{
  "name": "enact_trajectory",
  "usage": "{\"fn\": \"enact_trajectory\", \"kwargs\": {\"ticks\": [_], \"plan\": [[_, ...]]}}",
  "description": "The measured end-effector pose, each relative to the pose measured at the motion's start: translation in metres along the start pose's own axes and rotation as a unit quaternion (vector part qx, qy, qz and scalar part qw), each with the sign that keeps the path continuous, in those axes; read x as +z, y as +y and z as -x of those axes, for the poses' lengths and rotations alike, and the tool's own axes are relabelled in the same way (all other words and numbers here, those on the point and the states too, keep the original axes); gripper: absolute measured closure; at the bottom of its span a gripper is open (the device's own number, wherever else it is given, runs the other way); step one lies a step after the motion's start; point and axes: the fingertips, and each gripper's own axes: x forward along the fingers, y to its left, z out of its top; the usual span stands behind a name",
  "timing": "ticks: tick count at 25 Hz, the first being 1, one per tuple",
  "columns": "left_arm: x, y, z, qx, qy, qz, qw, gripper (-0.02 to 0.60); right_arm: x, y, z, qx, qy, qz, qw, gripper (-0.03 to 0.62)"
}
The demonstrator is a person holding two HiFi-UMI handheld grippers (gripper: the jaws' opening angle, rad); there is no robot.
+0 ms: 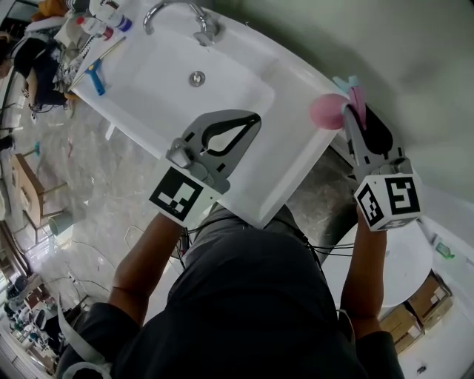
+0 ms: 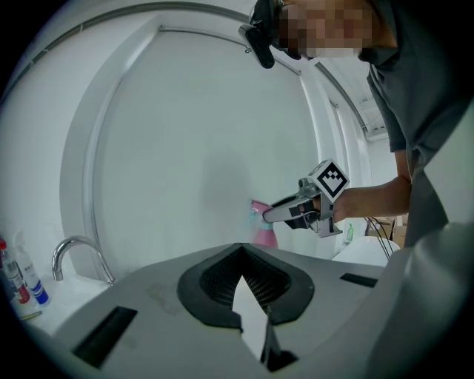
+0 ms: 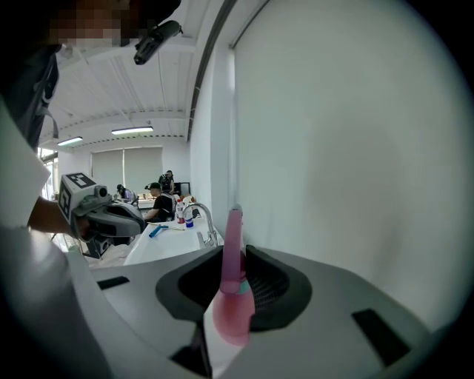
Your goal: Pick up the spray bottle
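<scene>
The pink spray bottle (image 1: 326,111) hangs in the air off the right end of the white sink (image 1: 244,111), its teal-and-pink head (image 1: 354,87) toward the wall. My right gripper (image 1: 348,111) is shut on it. In the right gripper view the bottle (image 3: 233,296) stands between the jaws, nozzle up. The left gripper view shows the bottle (image 2: 264,229) from the side, at the tip of the right gripper (image 2: 270,215). My left gripper (image 1: 255,118) hovers over the sink's front rim, jaws meeting at the tips with nothing between them.
A chrome faucet (image 1: 178,15) and drain (image 1: 196,78) mark the basin. A blue tool (image 1: 96,78) and small bottles (image 1: 104,22) lie at the sink's far left end. The wall is close on the right. Cardboard boxes (image 1: 415,303) sit on the floor below.
</scene>
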Motion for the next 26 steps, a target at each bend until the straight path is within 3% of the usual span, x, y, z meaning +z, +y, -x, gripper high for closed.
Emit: {"fn": "enact_trajectory", "kwargs": {"ticks": [12,21,26], "plan": [[0.005,0.004,0.03,0.032,-0.024,-0.026,0.9989,0.578,0.048,0.039,0.028,0.038,-0.053,0.047,0.997,0.503],[-0.007,0.01,0.044,0.062,-0.034,-0.033,0.997,0.578,0.055,0.055,0.03,0.063,-0.05,0.082,0.993,0.503],[0.006,-0.004,0.059,0.058,-0.035,-0.042,0.9968,0.578,0.067,0.072,0.055,0.069,-0.042,0.094,0.992,0.503]]}}
